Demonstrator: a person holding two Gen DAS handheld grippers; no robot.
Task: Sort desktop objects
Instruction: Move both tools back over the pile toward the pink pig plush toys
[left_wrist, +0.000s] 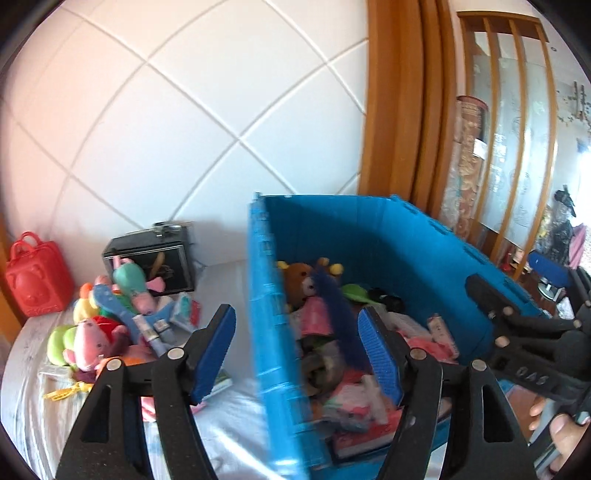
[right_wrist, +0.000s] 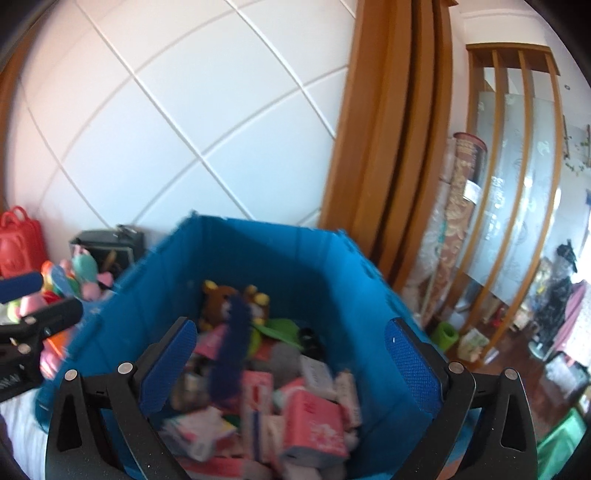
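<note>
Left wrist view. A blue plastic crate stands on a counter covered with a white cloth, its near corner wall rising between the two blue pads of the left hand-held gripper. The jaws are spread wide and hold nothing. The crate is filled with small pink and white packets, a brown teddy bear, a green item and a dark blue fuzzy strip lying on top. To the left of the crate, on the cloth, lies a heap of plush toys in pink, green, yellow and blue. Behind it stand a black box and a red plastic bag-shaped case, both against the white tiled wall. The right hand-held gripper enters from the right edge, over the crate's far rim; whether its jaws are open cannot be told here.

Right wrist view. The right hand-held gripper looks down into the crate, jaws spread wide and empty, with the packets and fuzzy strip blurred between its pads. The teddy bear sits at the far wall. The left hand-held gripper shows at the left edge, partly hiding the plush toys. Only this view shows the floor beside the crate, with a green container near a wooden door frame.
</note>
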